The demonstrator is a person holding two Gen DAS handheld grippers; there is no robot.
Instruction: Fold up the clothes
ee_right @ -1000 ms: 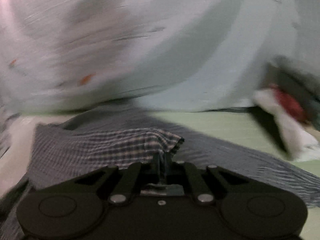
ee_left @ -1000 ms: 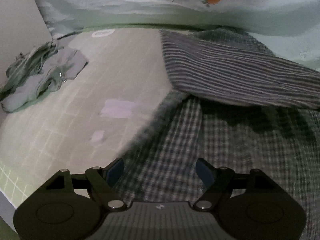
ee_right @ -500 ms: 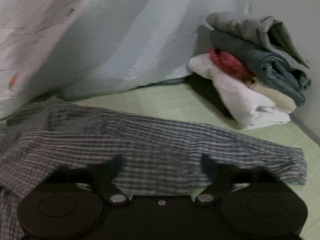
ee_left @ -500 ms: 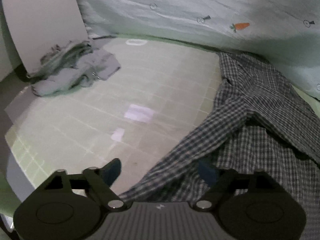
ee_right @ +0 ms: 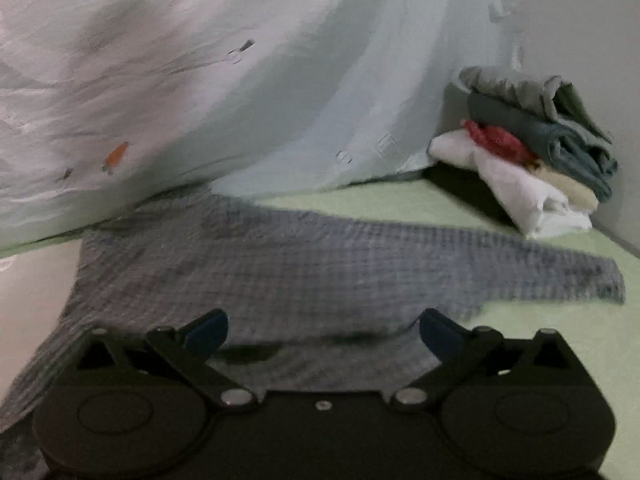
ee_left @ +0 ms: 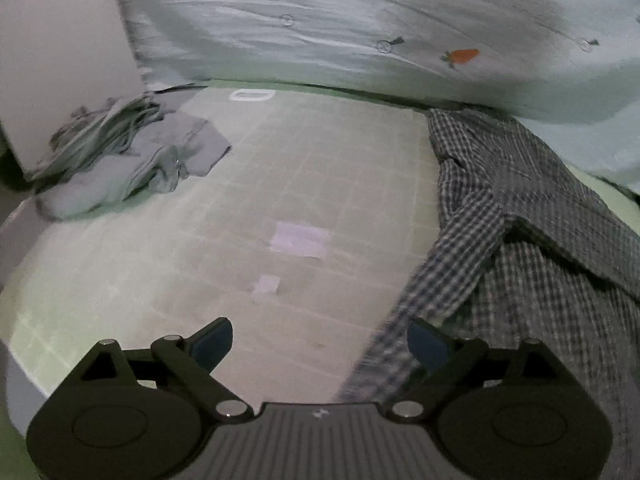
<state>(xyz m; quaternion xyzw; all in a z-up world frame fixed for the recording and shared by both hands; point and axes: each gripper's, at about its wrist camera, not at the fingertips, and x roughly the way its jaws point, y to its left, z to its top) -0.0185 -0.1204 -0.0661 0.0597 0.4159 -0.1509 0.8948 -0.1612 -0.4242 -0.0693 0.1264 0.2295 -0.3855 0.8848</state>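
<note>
1. A checked shirt [ee_left: 532, 216] lies spread on a pale green bed sheet [ee_left: 304, 184], its collar end up against a bunched quilt with carrot prints [ee_left: 360, 20]; one sleeve [ee_left: 436, 292] trails down toward 6 o'clock in the left wrist view, and the other sleeve [ee_right: 500, 272] stretches out flat toward 3 o'clock in the right wrist view

2. The left gripper [ee_left: 320, 340] hangs with its jaws wide apart and nothing between them; the trailing sleeve runs past the inner side of its right-hand finger, so the cloth lies at about 2 o'clock from the jaws, its long axis slanting from 1 o'clock down to 6

3. The right gripper [ee_right: 323, 330] also has its jaws wide apart, empty, with the shirt body straight ahead at 12 o'clock and the flat sleeve running crosswise

4. By this judgement the left gripper is nearer the trailing sleeve, the right nearer the outstretched one

5. A stack of folded clothes [ee_right: 532, 156] sits at 2 o'clock in the right view; a crumpled grey-green heap [ee_left: 124, 156] lies at 10 o'clock in the left

6. Hard to make out: the shirt's hem is hidden under both gripper bodies, the right view is blurred, and whether the front is buttoned cannot be told
</note>
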